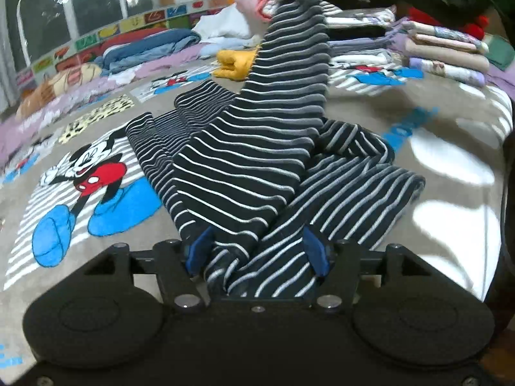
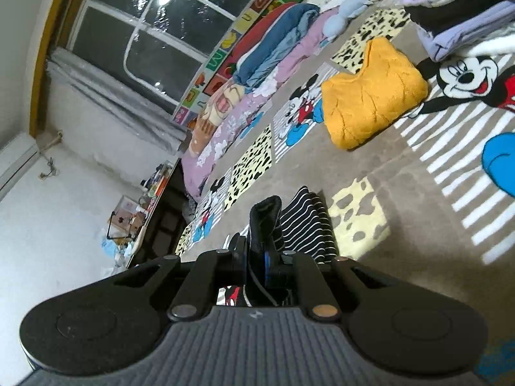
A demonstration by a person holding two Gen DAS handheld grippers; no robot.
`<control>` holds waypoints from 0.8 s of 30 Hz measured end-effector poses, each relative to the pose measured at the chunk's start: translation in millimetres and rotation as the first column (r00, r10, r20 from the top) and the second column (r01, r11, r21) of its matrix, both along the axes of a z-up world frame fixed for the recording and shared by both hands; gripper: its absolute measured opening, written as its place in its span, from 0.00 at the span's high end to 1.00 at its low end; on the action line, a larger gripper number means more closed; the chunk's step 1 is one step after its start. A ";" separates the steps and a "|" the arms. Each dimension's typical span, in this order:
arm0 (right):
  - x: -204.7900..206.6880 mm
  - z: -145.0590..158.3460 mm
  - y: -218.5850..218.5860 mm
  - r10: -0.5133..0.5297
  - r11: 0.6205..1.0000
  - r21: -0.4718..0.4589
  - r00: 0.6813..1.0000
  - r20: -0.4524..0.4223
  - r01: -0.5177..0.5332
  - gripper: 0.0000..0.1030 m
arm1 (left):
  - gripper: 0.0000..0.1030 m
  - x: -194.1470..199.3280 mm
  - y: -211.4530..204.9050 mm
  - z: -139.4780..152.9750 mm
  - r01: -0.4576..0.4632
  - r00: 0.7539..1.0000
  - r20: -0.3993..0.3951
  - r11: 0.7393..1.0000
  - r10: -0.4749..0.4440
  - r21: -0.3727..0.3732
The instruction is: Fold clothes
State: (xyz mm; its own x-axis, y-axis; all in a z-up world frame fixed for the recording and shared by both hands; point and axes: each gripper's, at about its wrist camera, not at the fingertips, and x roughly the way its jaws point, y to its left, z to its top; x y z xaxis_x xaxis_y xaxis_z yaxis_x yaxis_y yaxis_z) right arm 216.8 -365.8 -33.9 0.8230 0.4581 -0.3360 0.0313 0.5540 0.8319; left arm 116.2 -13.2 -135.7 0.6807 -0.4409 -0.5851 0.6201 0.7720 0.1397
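A black garment with thin white stripes lies on a grey cartoon-mouse blanket. One long part of it rises steeply toward the top of the left wrist view. My left gripper is low at the near end. A thick bunch of the striped cloth is squeezed between its blue pads. In the right wrist view my right gripper is shut on a dark folded edge of the striped garment, held above the blanket.
A folded yellow garment lies on the blanket beyond the striped one. Stacks of folded clothes stand at the far right. Blue and lilac bedding lines the window side. A desk with clutter stands past the bed's end.
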 end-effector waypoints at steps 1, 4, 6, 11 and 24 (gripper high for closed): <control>4.0 -0.6 1.8 -0.011 1.000 0.010 1.000 -0.007 0.011 0.89 | 0.41 0.6 1.7 -1.6 0.003 1.000 -0.002 1.000 -0.003 -0.008; 17.3 -0.5 8.0 -0.037 0.999 0.025 0.999 -0.020 0.038 0.89 | 0.41 0.5 5.7 -3.3 0.020 1.000 -0.017 0.999 -0.020 -0.042; 26.5 1.8 14.2 -0.049 0.998 0.029 0.999 -0.022 0.049 0.89 | 0.41 -0.2 8.1 -3.2 0.033 0.999 -0.031 0.997 -0.035 -0.068; 55.4 17.3 40.0 -0.043 0.999 -0.006 0.999 -0.015 0.043 0.89 | 0.41 -1.4 13.1 -4.0 0.055 0.996 -0.060 0.991 -0.062 -0.122; 137.3 28.3 121.3 0.010 0.978 -0.204 0.996 -0.085 -0.027 0.89 | 0.40 9.6 38.7 -1.5 0.032 0.981 -0.172 0.955 -0.086 -0.294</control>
State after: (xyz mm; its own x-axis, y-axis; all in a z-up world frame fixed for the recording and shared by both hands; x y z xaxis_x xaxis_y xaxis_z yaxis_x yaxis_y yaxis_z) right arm 354.1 -244.5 -5.5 0.7800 0.3873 -0.4915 0.0836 0.7139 0.6953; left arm 125.8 25.5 -137.2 0.5424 -0.6457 -0.5374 0.6600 0.7233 -0.2029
